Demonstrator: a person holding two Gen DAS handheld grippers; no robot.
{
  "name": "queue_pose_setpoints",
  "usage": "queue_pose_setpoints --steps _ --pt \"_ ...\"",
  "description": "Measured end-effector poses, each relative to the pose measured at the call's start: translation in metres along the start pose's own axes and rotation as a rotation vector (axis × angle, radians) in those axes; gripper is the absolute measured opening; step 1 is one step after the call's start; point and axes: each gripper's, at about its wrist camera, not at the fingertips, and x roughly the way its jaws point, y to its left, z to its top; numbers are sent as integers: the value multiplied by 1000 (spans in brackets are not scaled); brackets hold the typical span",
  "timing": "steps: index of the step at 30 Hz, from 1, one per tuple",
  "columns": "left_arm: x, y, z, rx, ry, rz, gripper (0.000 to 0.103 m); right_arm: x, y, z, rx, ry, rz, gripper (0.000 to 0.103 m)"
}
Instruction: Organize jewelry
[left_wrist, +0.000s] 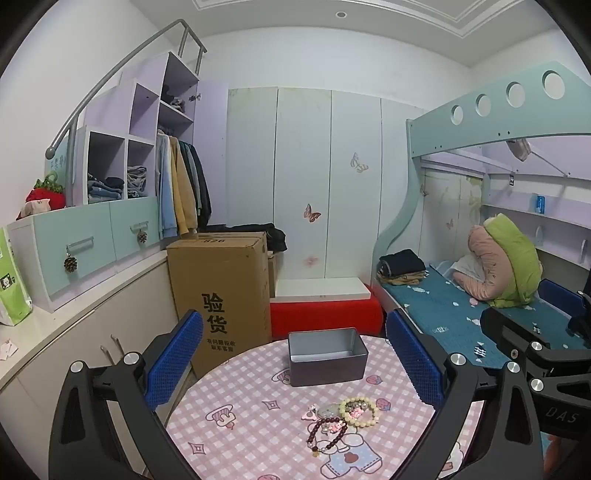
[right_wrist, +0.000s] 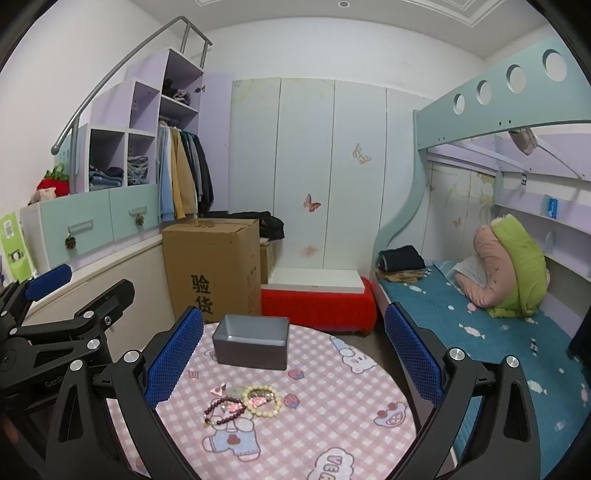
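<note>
A: Setting identified: a home bedroom, likely a child's.
B: Basis?
A: Bunk bed (left_wrist: 480, 295) seen on the right, butterfly-decorated wardrobe (left_wrist: 325, 177) at the far wall, hung clothes (left_wrist: 181, 184) and cubby shelves (left_wrist: 122, 162) on the left.

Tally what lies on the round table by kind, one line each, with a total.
Bead bracelets: 2, dark red and cream
Small pink charms or clips: 3, at and
Pale green disc: 1
Grey tin: 1
Total: 7

L gripper (left_wrist: 295, 363) & R gripper (right_wrist: 293, 360) – both wide open
</note>
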Motion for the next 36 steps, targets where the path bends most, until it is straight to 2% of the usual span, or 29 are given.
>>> queue_pose_setpoints --steps 36 --pt "-1 0 0 2 3 -1 96 -2 -5 1 3 -2 2 95"
